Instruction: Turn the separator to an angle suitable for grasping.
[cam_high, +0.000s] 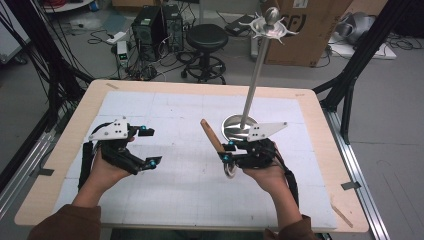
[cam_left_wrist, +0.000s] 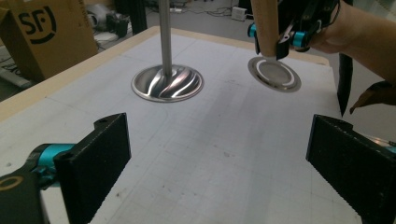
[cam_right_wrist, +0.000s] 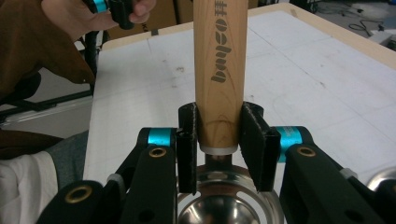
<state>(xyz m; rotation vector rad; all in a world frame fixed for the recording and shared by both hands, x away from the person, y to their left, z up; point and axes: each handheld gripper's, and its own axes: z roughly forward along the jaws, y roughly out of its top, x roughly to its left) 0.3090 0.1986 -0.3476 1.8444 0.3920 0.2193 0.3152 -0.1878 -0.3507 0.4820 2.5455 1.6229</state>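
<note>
the tabletop (cam_high: 150, 100) carries a white gridded mat (cam_high: 175, 190). near its far right corner a tall metal stand (cam_high: 254, 75) rises from a round shiny base (cam_left_wrist: 167, 84). the right gripper (cam_high: 226, 151), near the middle and just in front of that base, is clamped on the wooden handle (cam_right_wrist: 219, 74) of a metal ladle; the handle tilts up and away while its bowl (cam_left_wrist: 274, 74) hangs above the mat. the left gripper (cam_high: 149, 146), toward the left edge, has its jaws spread wide and holds nothing.
</note>
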